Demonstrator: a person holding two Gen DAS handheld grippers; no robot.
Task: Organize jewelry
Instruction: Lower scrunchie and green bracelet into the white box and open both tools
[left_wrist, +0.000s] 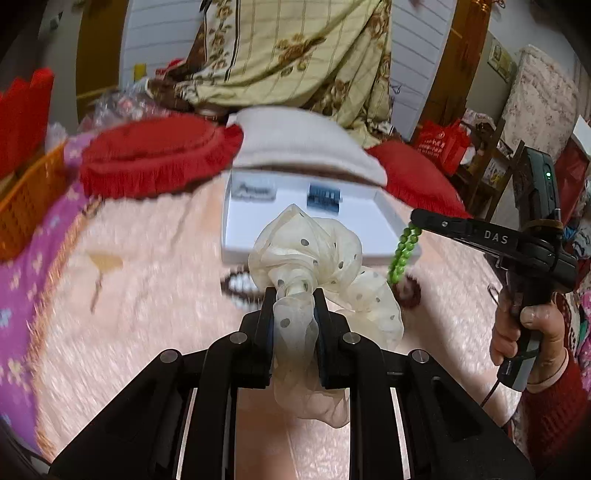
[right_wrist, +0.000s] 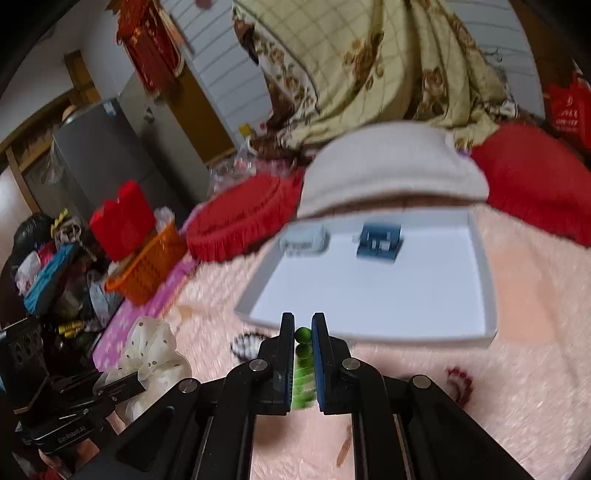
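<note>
Left gripper (left_wrist: 294, 295): jaws clamp cream dotted scrunchie (left_wrist: 310, 254).
Right gripper (right_wrist: 303, 319): jaws pinch green bead bracelet (right_wrist: 303, 363).
White tray (right_wrist: 484, 280): 12 o'clock of both.

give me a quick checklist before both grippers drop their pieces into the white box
1. Left gripper grip on the cream dotted chiffon scrunchie: ok, pinched between the fingers.
2. Right gripper grip on the green bead bracelet: ok, beads clamped, the loop hangs free.
3. Shallow white cardboard box open with bare floor: ok.
4. Small blue case and grey case out of the drop zone: ok, both at the far wall.
5. Grippers over the box: not ok, both appear short of its near rim.
6. Scrunchie clear of bracelet: cannot tell, they overlap in the left wrist view.
</note>
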